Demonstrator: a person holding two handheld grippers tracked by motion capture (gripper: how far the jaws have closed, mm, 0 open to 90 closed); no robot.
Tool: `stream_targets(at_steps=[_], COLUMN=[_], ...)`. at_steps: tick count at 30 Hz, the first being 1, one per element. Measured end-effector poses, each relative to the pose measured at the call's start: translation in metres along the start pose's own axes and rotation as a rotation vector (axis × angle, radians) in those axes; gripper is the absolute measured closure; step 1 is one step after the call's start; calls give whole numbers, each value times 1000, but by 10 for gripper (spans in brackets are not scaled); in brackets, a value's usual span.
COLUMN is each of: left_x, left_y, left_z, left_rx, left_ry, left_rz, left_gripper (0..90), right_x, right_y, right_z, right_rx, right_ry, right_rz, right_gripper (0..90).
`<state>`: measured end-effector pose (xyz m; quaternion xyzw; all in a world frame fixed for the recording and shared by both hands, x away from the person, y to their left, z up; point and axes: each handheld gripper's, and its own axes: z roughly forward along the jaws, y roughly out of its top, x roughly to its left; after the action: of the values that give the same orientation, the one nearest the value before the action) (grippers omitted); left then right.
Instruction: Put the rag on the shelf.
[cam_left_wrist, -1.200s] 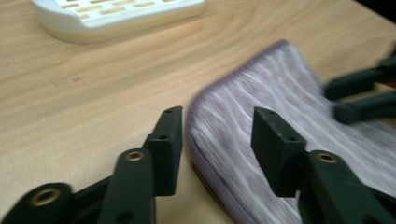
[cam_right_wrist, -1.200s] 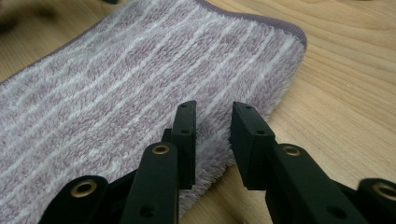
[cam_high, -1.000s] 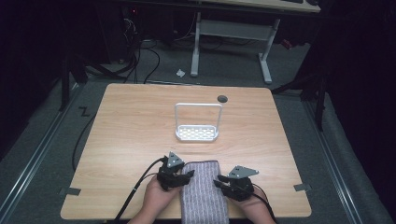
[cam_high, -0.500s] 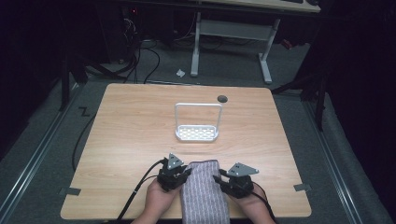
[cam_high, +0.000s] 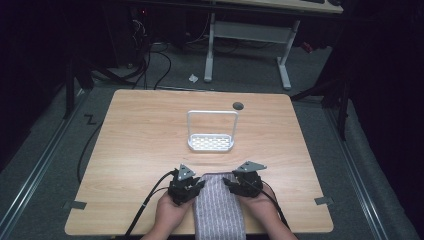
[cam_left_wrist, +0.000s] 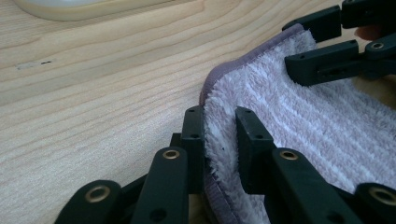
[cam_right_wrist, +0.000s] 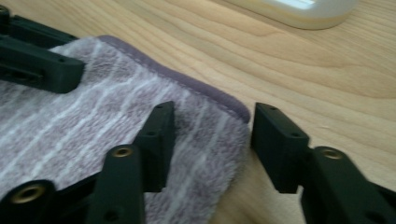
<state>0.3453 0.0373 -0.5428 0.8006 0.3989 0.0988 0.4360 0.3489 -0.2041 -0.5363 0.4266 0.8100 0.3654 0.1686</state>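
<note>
A lilac-grey striped towel (cam_high: 218, 212) lies at the table's front edge and hangs over it. My left gripper (cam_high: 186, 186) is at the towel's far left corner. In the left gripper view my left gripper (cam_left_wrist: 219, 144) is shut on the towel's (cam_left_wrist: 303, 116) hemmed edge, with pile squeezed between the jaws. My right gripper (cam_high: 245, 183) is at the far right corner. In the right gripper view my right gripper (cam_right_wrist: 212, 140) stands open astride the towel's (cam_right_wrist: 93, 112) corner. One jaw rests over the cloth and the other over bare wood.
A white perforated rack (cam_high: 211, 142) with a tall hoop handle stands mid-table, just beyond the towel. A dark round grommet (cam_high: 238, 105) sits near the far edge of the wooden table (cam_high: 140, 145). A cable trails from each gripper toward the person. Dark desks and cables lie behind the table.
My right gripper has edged slightly inward onto the towel's corner. The left gripper and the towel have hardly moved.
</note>
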Motion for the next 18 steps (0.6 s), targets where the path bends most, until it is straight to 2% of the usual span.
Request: stream_targets(at_steps=[3, 5, 7, 10, 18], left_x=[-1, -1, -2, -4, -5], left_y=[0, 0, -1, -3, -5], left_z=[0, -1, -2, -5, -12], left_rx=[0, 3, -14, -42, -97], left_ry=[4, 4, 7, 14, 29], left_rz=[4, 10, 18, 34, 35], left_gripper=[753, 757, 765, 767, 767], right_x=[6, 8, 12, 16, 24], right_y=[-3, -4, -5, -5, -6], right_z=[-1, -2, -3, -7, -13], right_rx=[-9, -17, -26, -53, -123], right_ry=[0, 7, -5, -13, -43], right_rz=[-15, -22, -42, -45, -44], right_gripper=[647, 752, 805, 818, 818])
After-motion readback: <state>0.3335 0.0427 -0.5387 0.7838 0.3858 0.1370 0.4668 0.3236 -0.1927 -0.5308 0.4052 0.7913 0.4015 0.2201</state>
